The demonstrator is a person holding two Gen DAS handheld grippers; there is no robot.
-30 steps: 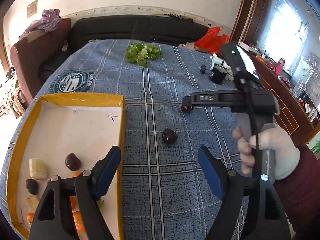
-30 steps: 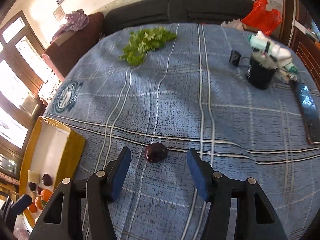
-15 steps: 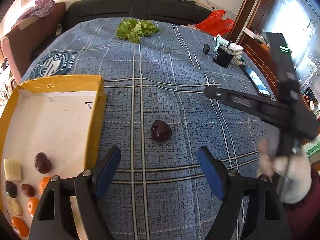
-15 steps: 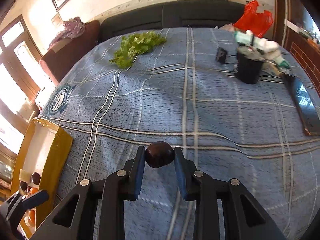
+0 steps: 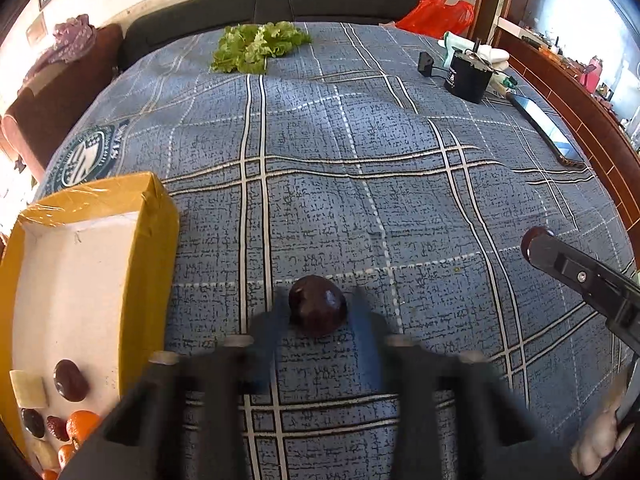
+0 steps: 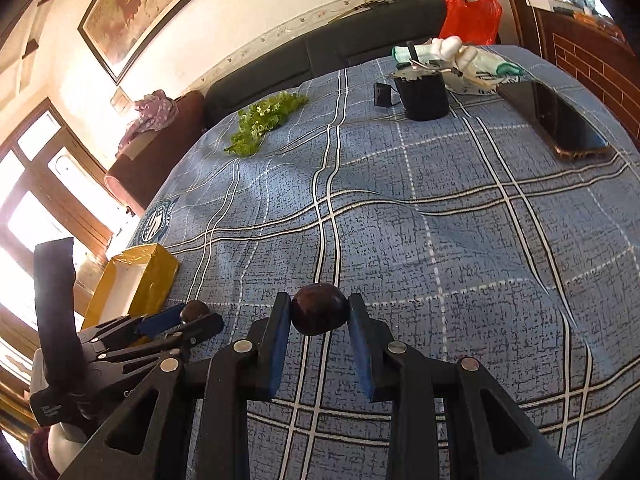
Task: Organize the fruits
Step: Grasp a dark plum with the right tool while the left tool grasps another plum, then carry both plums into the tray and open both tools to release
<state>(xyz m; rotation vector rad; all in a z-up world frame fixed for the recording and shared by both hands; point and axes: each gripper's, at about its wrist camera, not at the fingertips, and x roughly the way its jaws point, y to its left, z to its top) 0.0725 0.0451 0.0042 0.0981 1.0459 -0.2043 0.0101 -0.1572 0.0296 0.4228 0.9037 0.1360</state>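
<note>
Two dark plums are in play on the blue plaid cloth. My left gripper [image 5: 319,301] points down at one plum [image 5: 318,314] that rests on the cloth; its blurred jaws are closing and the pads meet the plum's sides. In the right wrist view this left gripper [image 6: 188,318] pinches that plum [image 6: 195,309]. My right gripper [image 6: 318,309] is shut on the other plum [image 6: 319,315], held a little above the cloth. The left wrist view has that plum [image 5: 535,236] at the tip of the right gripper. A yellow box [image 5: 154,216] at the left holds a plum [image 5: 70,380], oranges [image 5: 80,426] and pale pieces.
Lettuce [image 5: 260,46] lies at the far side of the table. A black cup [image 5: 466,78], a small black block [image 5: 425,63] and a phone [image 5: 540,128] sit at the far right. A red bag [image 5: 436,12] and a dark sofa stand behind. A gloved hand [image 5: 600,440] holds the right gripper.
My left gripper came down over the plum on the cloth and its jaws closed in from wide open. My right gripper shut on its plum and carried it sideways, rolling a little.
</note>
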